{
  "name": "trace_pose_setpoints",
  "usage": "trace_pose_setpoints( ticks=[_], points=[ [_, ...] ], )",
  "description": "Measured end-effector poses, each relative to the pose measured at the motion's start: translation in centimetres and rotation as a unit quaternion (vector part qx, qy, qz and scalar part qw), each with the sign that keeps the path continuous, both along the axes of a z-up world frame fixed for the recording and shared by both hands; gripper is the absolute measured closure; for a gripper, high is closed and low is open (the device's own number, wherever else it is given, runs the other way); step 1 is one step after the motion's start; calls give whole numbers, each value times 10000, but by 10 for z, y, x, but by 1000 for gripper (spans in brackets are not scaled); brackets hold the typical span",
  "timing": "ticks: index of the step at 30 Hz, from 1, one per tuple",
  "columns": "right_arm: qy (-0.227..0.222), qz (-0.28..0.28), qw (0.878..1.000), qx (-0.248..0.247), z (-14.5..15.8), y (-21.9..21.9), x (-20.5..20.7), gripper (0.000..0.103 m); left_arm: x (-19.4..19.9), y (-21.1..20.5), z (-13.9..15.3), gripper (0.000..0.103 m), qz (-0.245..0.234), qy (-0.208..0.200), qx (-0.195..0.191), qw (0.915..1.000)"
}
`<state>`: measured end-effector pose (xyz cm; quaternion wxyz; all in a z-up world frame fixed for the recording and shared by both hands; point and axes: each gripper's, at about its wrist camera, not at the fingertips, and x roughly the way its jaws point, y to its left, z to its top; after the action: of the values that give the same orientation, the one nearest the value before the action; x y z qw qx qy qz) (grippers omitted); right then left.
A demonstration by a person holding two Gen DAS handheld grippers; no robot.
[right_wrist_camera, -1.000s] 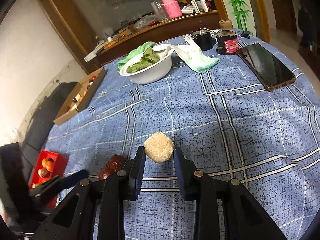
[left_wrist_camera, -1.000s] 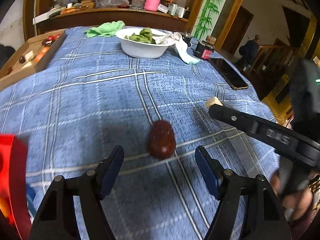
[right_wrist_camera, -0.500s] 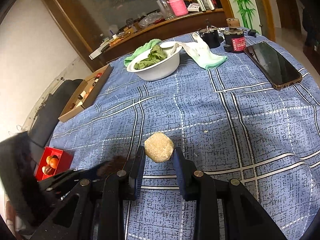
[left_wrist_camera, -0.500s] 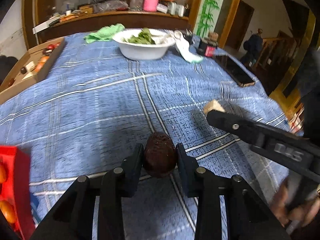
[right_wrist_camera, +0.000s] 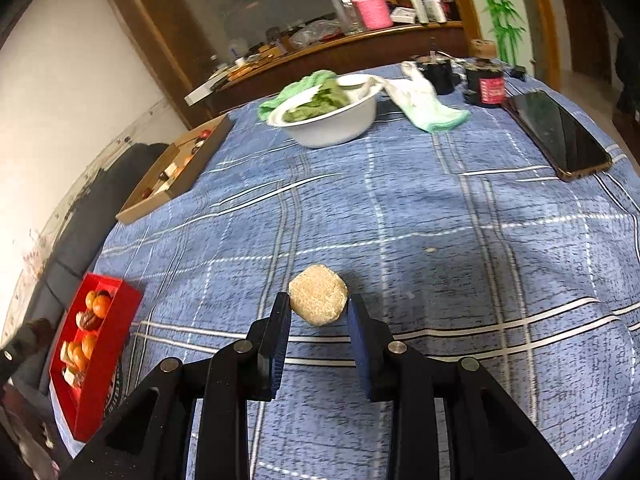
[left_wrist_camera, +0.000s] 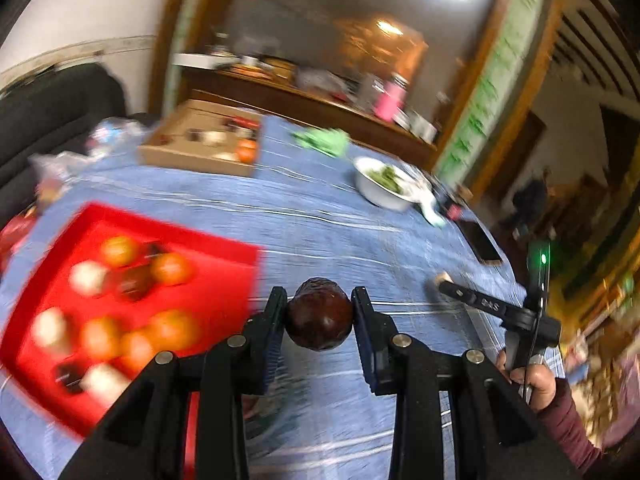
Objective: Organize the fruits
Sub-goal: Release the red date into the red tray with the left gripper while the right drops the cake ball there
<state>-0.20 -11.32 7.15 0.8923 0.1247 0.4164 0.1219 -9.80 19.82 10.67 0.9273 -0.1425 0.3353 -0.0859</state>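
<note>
Lifted off the cloth, the date (left_wrist_camera: 320,316) now rides clamped in the left tongs (left_wrist_camera: 320,312) toward the red tray (left_wrist_camera: 224,280), while the right tongs (right_wrist_camera: 318,312) pinch the beige ball (right_wrist_camera: 318,299), waiting.

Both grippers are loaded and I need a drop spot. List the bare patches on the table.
The blue cloth is bare from the white bowl and phone toward the right gripper, and between the cardboard box and red tray. Crowded: the far edge, around the bowl, rag and jars.
</note>
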Motion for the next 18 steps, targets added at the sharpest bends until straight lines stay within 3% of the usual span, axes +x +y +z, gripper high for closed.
trace_pose_setpoints(
  ticks=[4, 8, 15, 18],
  points=[
    [47, 305, 9994, -157, 5, 26, -4, 72, -31, 53, 5, 71, 572, -86, 27, 9983],
    [75, 839, 9964, 68, 20, 69, -16, 72, -42, 80, -3, 71, 836, -45, 108, 9964],
    [115, 1879, 9821, -5, 32, 168, -34, 71, -43, 82, -34, 71, 557, 248, -102, 9981],
    [165, 2187, 9755, -153, 29, 208, -38, 71, -41, 76, -43, 71, 468, 328, -9, 9984]
  ],
)
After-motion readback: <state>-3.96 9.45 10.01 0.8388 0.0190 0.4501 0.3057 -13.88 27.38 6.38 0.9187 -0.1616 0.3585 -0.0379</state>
